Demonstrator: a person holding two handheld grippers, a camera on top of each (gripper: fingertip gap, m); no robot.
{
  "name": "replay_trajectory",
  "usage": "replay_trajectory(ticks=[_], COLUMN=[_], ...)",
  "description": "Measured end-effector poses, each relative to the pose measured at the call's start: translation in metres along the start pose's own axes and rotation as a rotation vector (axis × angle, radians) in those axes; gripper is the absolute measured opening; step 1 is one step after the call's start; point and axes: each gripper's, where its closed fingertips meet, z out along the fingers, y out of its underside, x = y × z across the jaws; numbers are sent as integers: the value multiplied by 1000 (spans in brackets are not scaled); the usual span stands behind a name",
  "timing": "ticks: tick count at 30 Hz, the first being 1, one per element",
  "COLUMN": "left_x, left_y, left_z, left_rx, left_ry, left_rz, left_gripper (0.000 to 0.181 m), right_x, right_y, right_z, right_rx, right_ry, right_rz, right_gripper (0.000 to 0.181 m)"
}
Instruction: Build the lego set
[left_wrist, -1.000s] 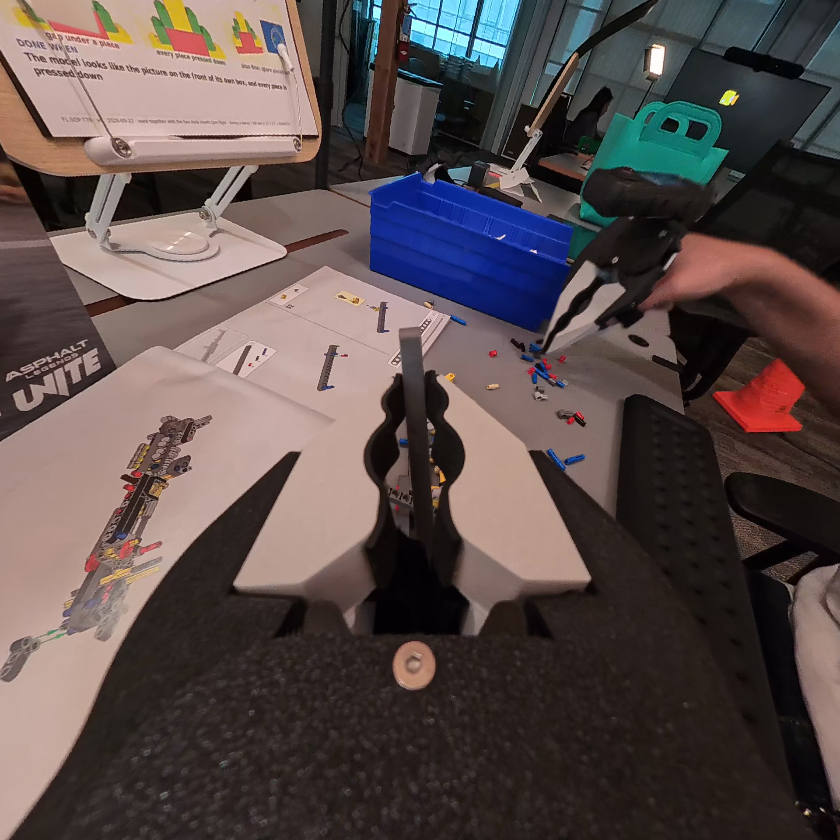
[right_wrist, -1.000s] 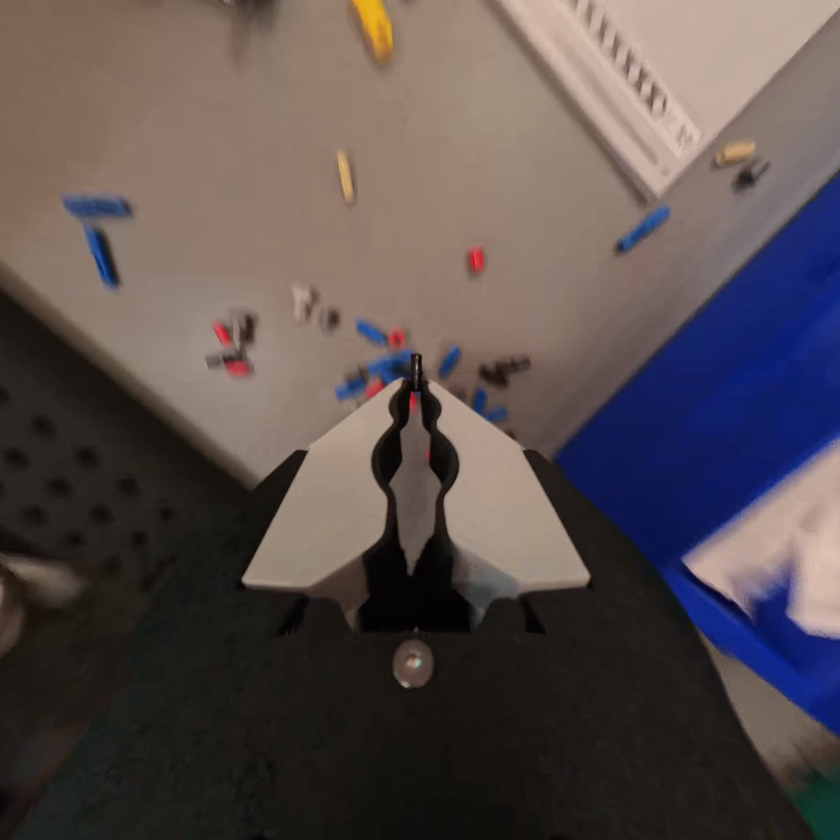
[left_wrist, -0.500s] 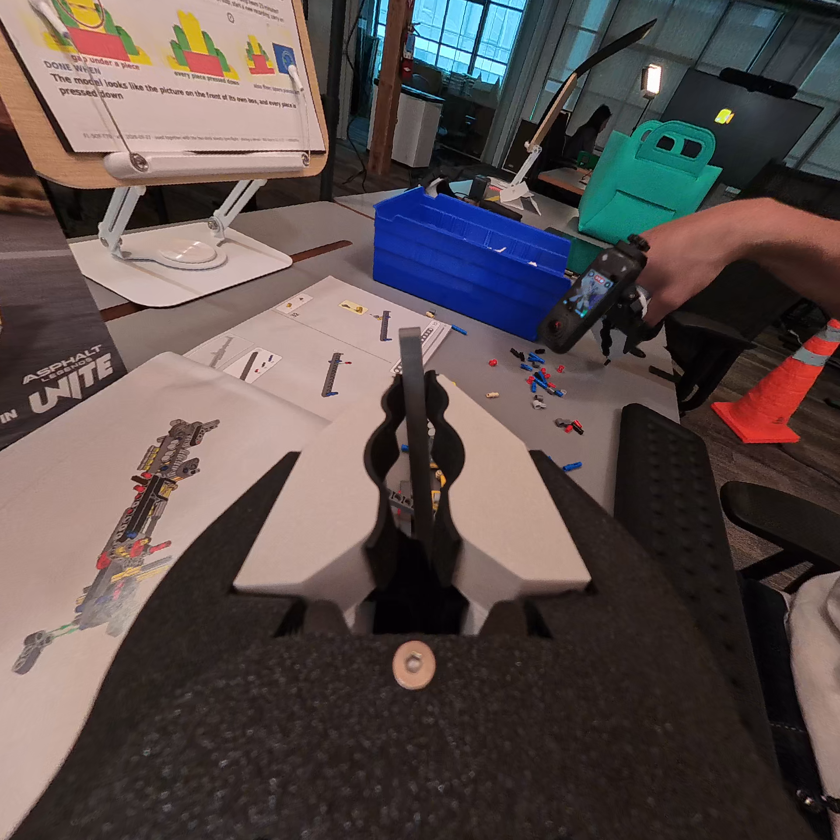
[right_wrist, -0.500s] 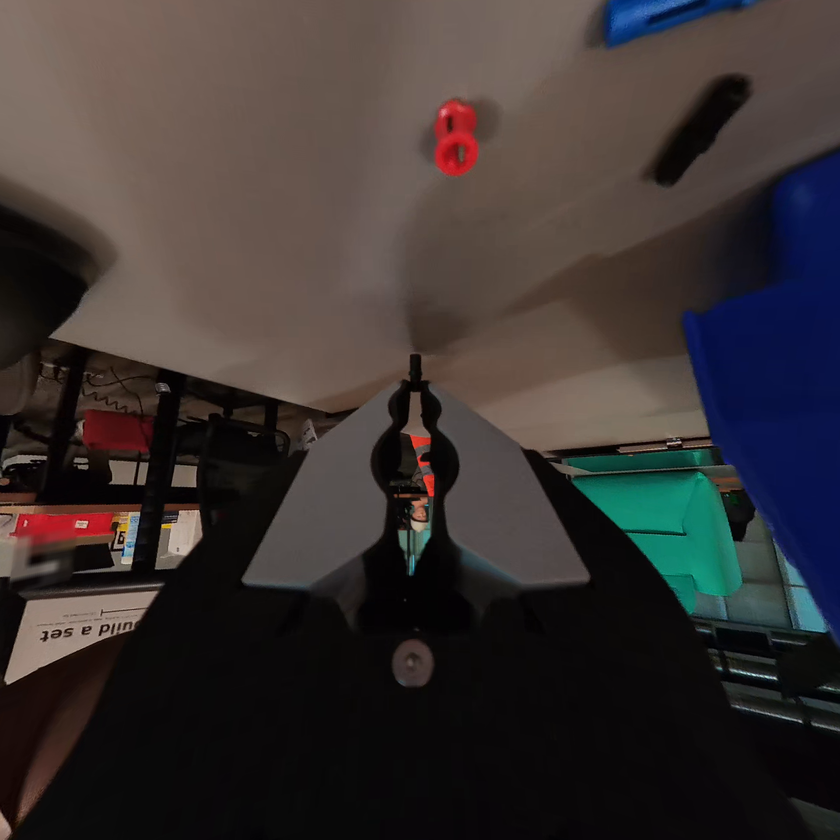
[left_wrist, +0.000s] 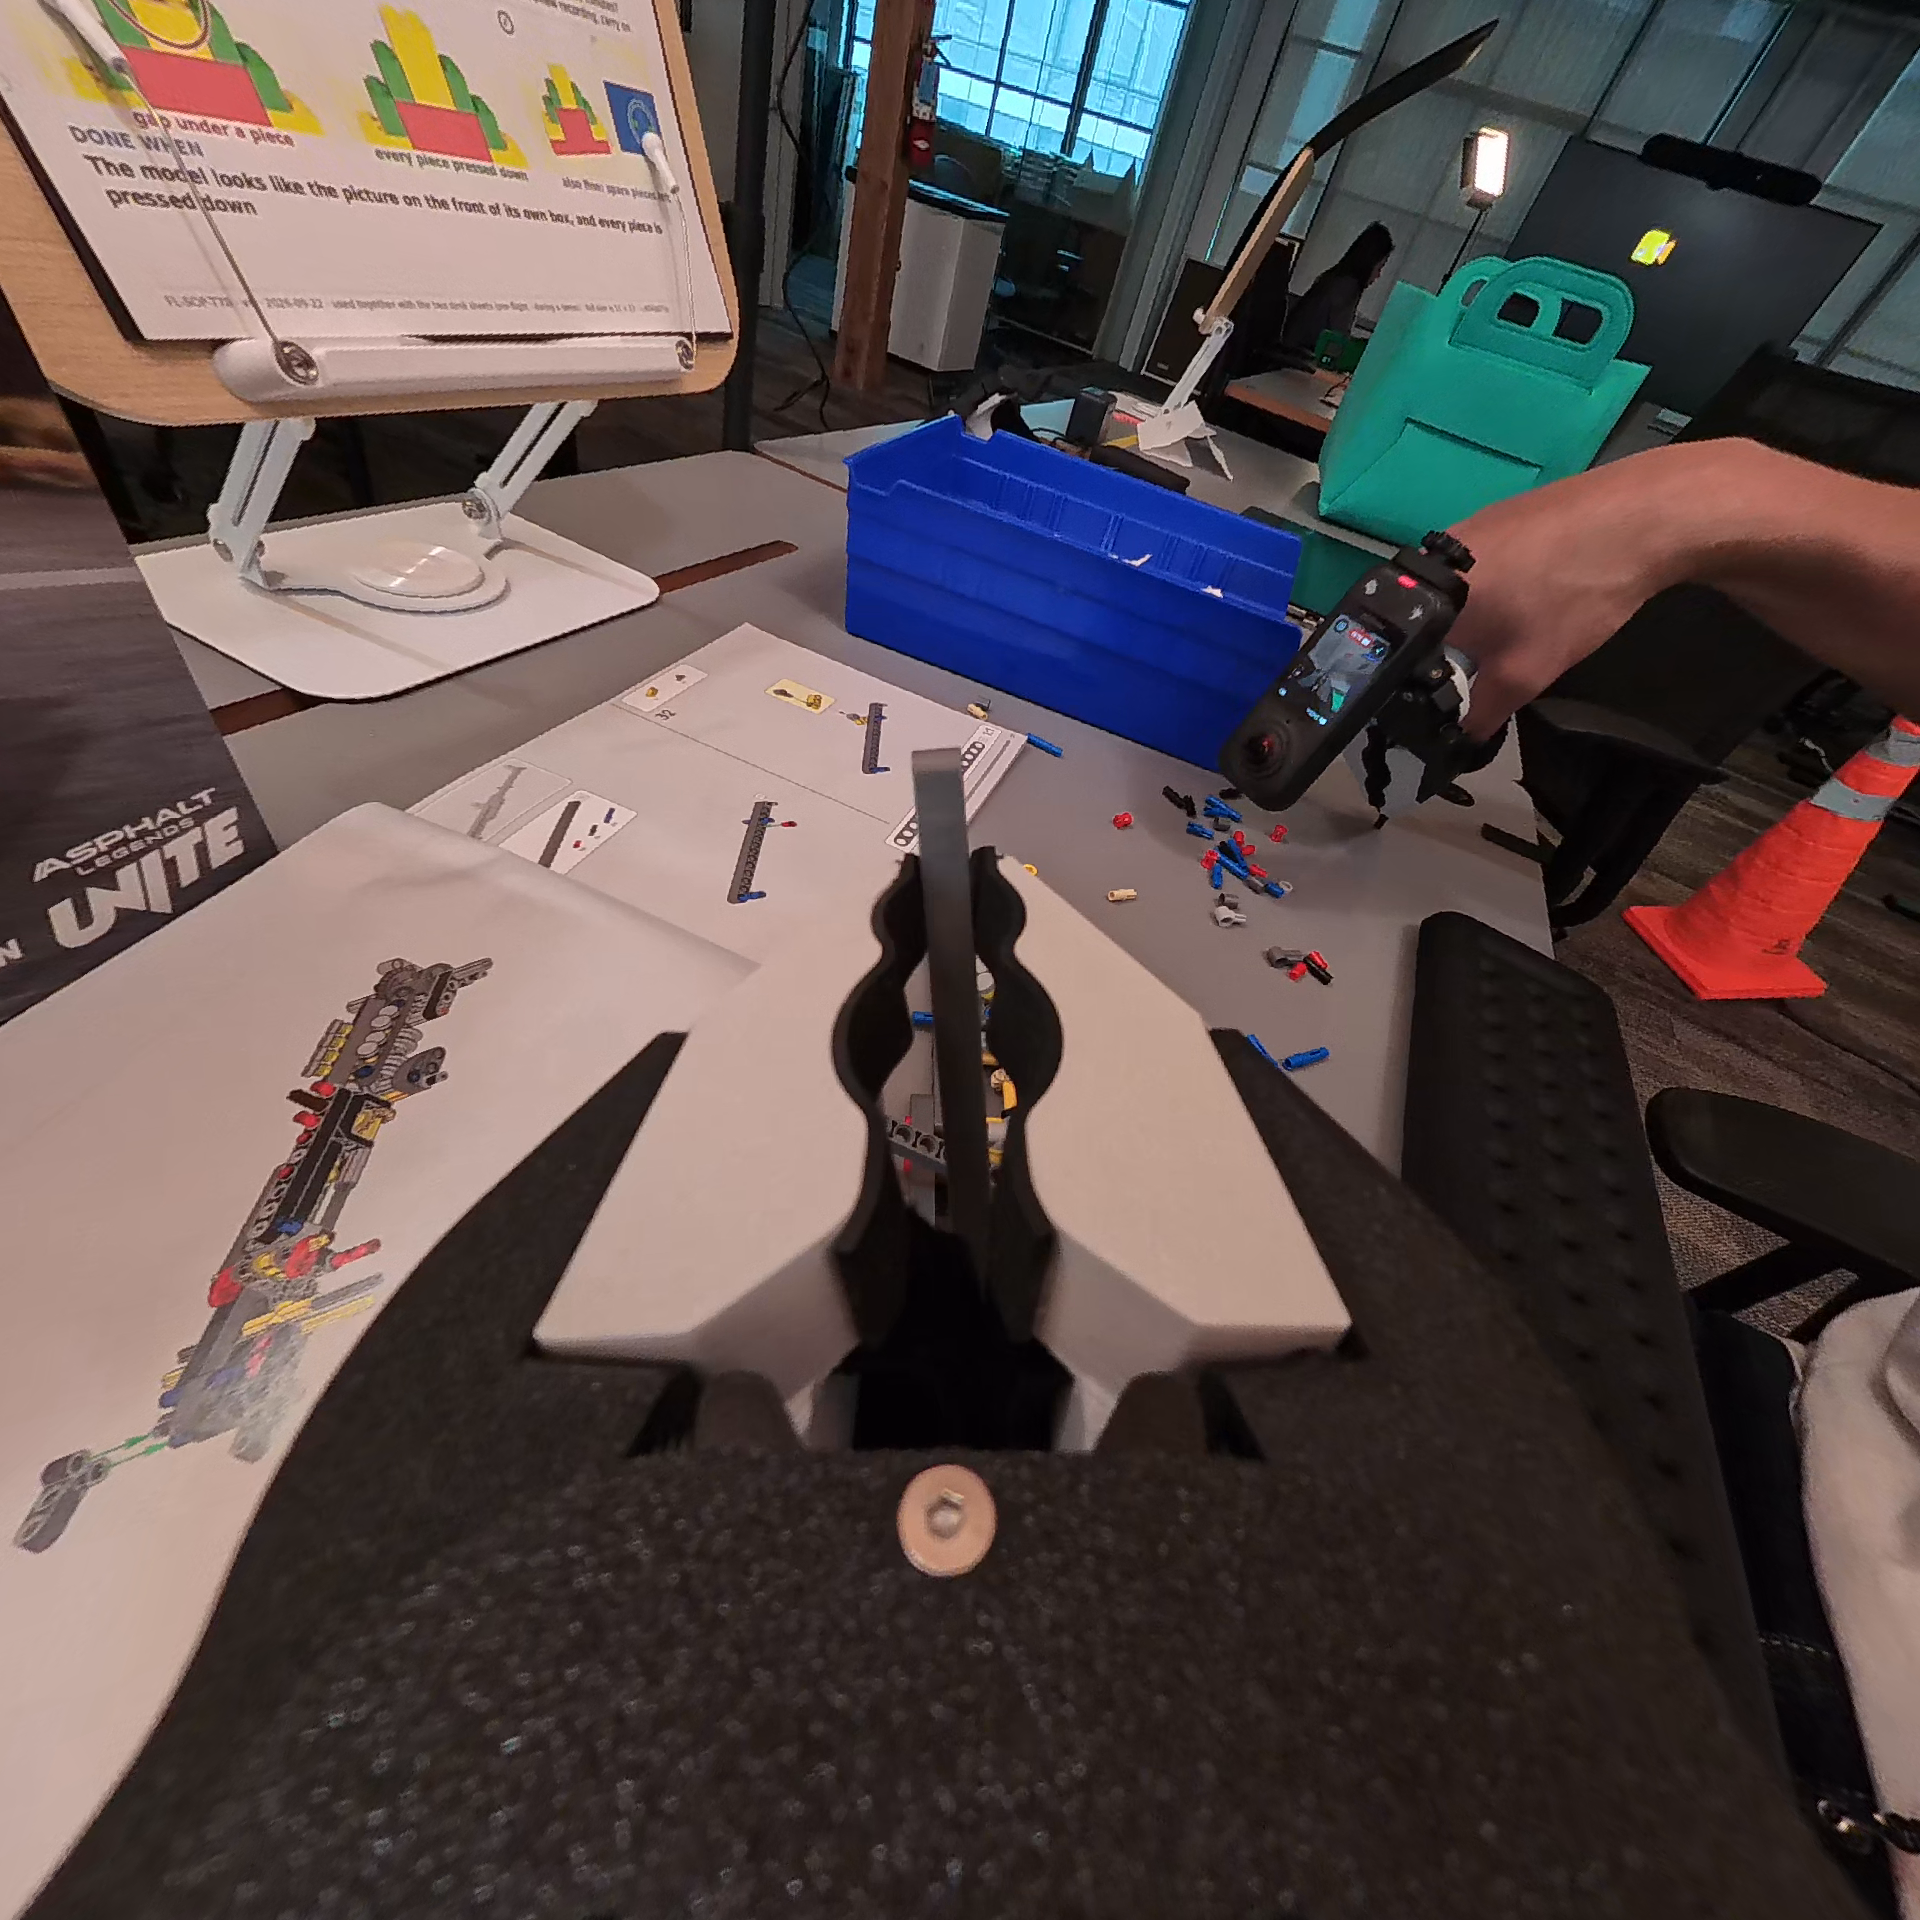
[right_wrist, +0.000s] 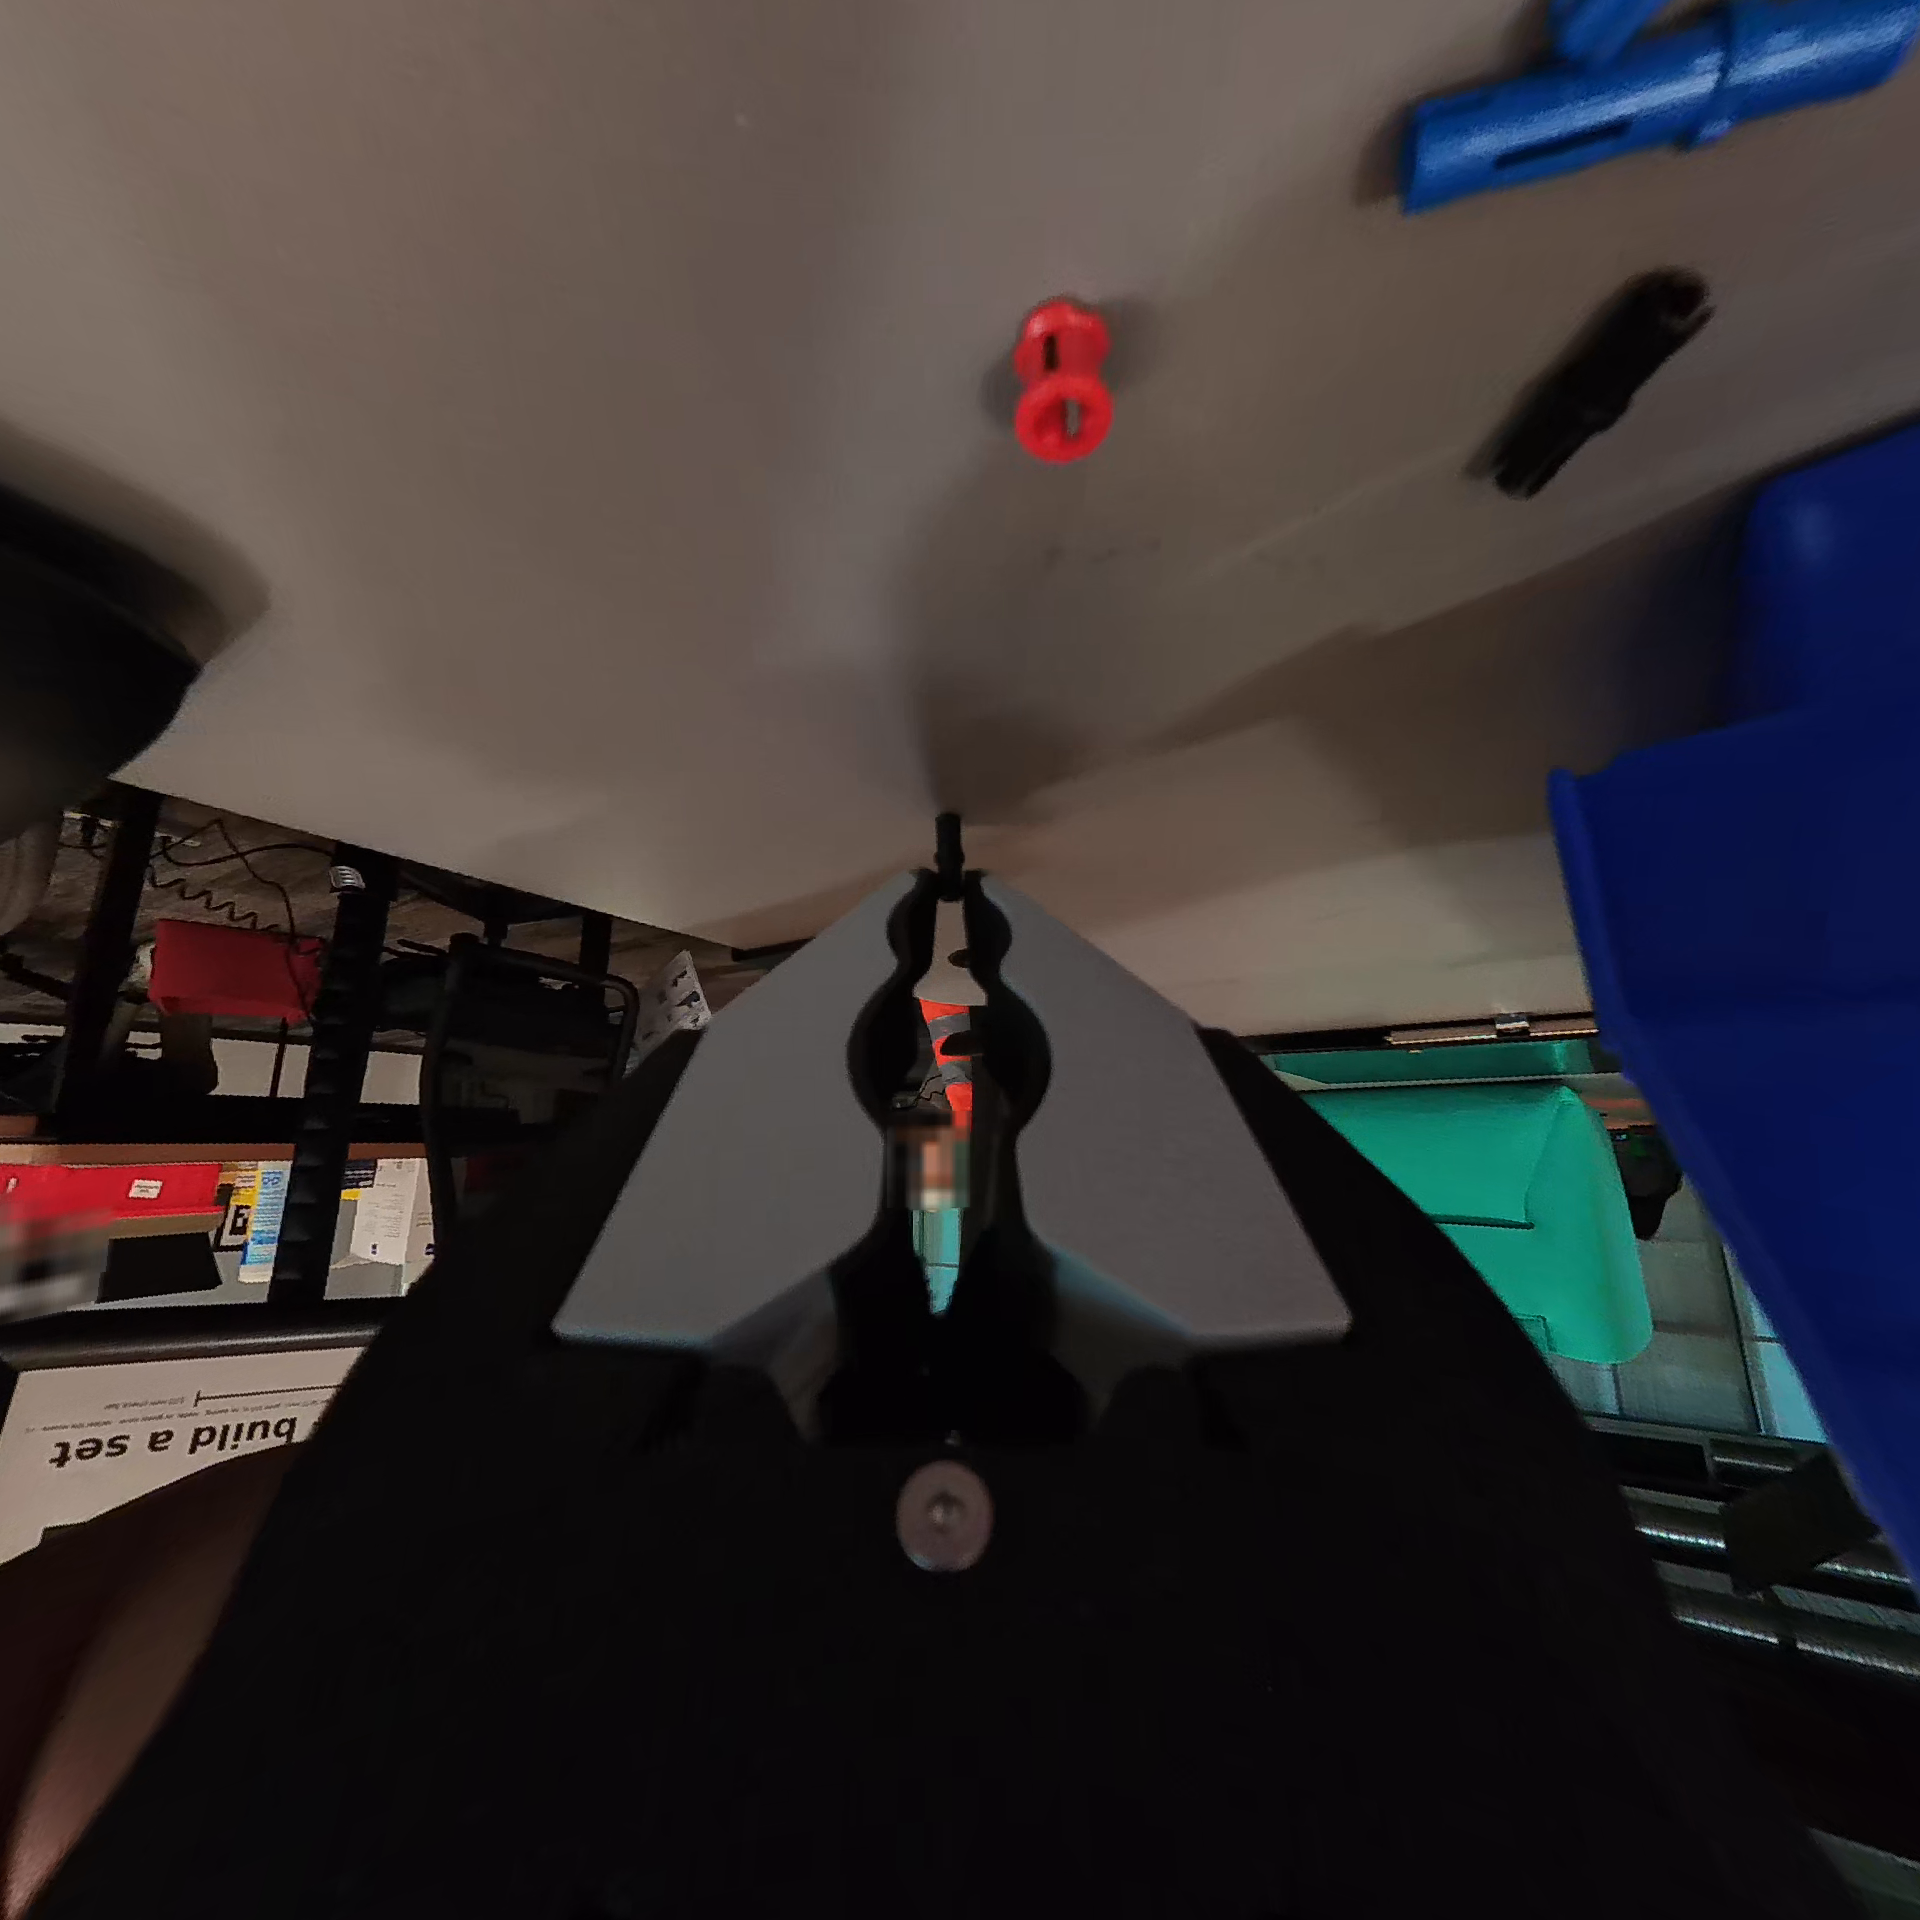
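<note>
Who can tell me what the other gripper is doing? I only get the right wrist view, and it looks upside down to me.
Observer: The left gripper is shut on a long dark grey piece, held upright between its fingers.
Operator: Is there a guide to follow?
Observer: Yes, an open instruction booklet lies flat on the table just beyond the left gripper.
Operator: And where is my gripper, with its black pin?
Observer: The right gripper points tips down at the table beside the blue bin, next to a scatter of small pieces.
</note>
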Motion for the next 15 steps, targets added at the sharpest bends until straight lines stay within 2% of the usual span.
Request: replay_trajectory(ticks=[11, 13, 15], left_x=[3, 2, 1], left_y=[2, 3, 2], left_z=[2, 2, 1], left_rx=[-12, -13, -10], left_ry=[9, 8, 5], left_rz=[11, 7, 5], left_gripper=[7, 7, 7], right_x=[-1, 4, 5], right_y=[1, 8, 8], right_z=[-2, -11, -26], right_rx=[71, 179, 412], right_ry=[11, 39, 14], right_rz=[-3, 37, 117], right_gripper=[21, 23, 22])
